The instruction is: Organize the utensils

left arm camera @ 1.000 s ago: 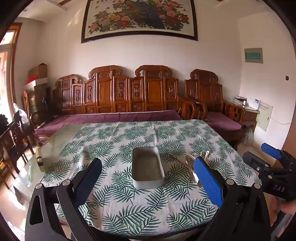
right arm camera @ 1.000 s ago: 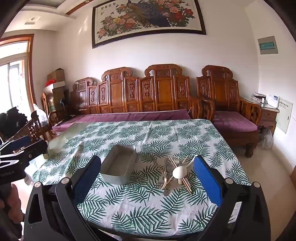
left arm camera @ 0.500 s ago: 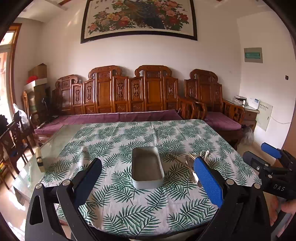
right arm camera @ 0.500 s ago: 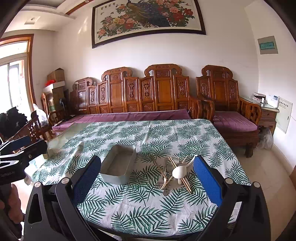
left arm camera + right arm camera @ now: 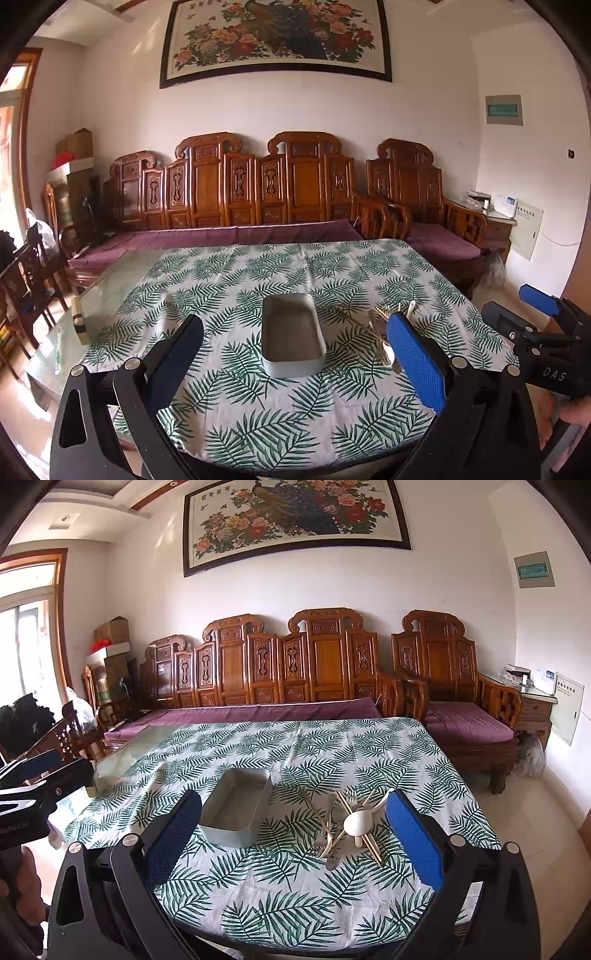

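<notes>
An empty grey rectangular tin (image 5: 291,334) sits mid-table on the leaf-print cloth; it also shows in the right wrist view (image 5: 236,816). To its right lies a pile of utensils (image 5: 351,825): a white spoon (image 5: 357,821), metal forks and wooden chopsticks; in the left wrist view the pile (image 5: 382,325) is partly hidden behind a finger. My left gripper (image 5: 295,365) is open and empty, held before the table's near edge, facing the tin. My right gripper (image 5: 295,840) is open and empty, near the front edge, facing tin and pile.
The leaf-print cloth (image 5: 332,753) covers most of a glass table (image 5: 110,284). A small block (image 5: 78,319) stands on the bare glass at left. A carved wooden sofa (image 5: 295,672) stands behind the table, dark chairs (image 5: 22,280) at left.
</notes>
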